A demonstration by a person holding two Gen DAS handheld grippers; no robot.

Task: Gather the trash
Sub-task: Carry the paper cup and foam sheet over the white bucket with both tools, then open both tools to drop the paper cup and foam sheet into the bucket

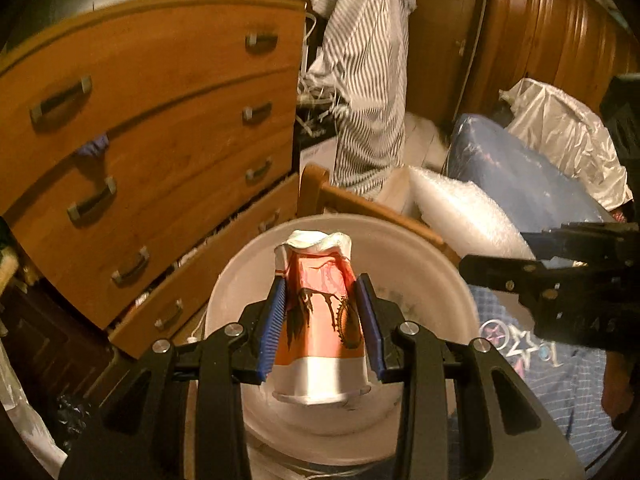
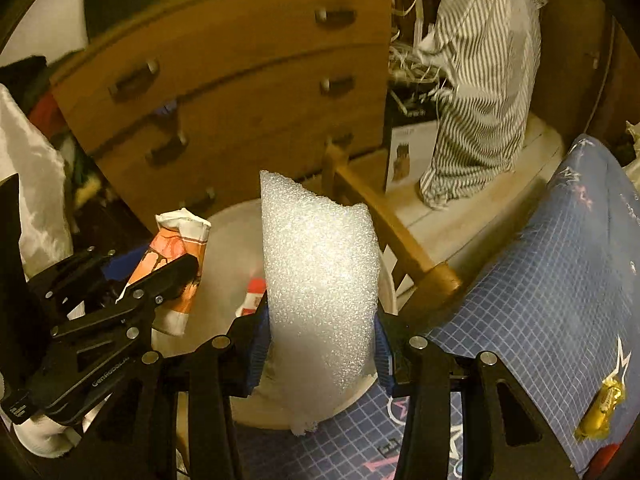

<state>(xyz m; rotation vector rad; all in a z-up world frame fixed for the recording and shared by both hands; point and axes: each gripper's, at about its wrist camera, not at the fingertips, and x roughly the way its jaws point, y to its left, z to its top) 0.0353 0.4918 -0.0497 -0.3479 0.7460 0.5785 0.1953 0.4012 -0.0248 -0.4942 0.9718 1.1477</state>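
My left gripper (image 1: 320, 320) is shut on a crumpled orange-and-white paper cup (image 1: 320, 332), held over the white bucket (image 1: 424, 276). The same cup (image 2: 176, 264) shows at the left of the right wrist view, clamped in that gripper. My right gripper (image 2: 320, 340) is shut on a piece of white foam sheet (image 2: 320, 272), which stands up between the blue pads above the bucket's (image 2: 228, 248) near rim. In the left wrist view the foam (image 1: 460, 216) pokes out at the right, beyond the right gripper's black body. A red-and-white wrapper (image 2: 254, 292) lies inside the bucket.
A wooden chest of drawers (image 1: 160, 140) stands behind the bucket, its lowest drawer pulled out. A wooden chair frame (image 2: 384, 232) runs along the bucket's right. A blue checked cloth (image 2: 540, 280) covers the surface at right, with a gold wrapper (image 2: 600, 408) on it. A striped garment (image 1: 368, 80) hangs behind.
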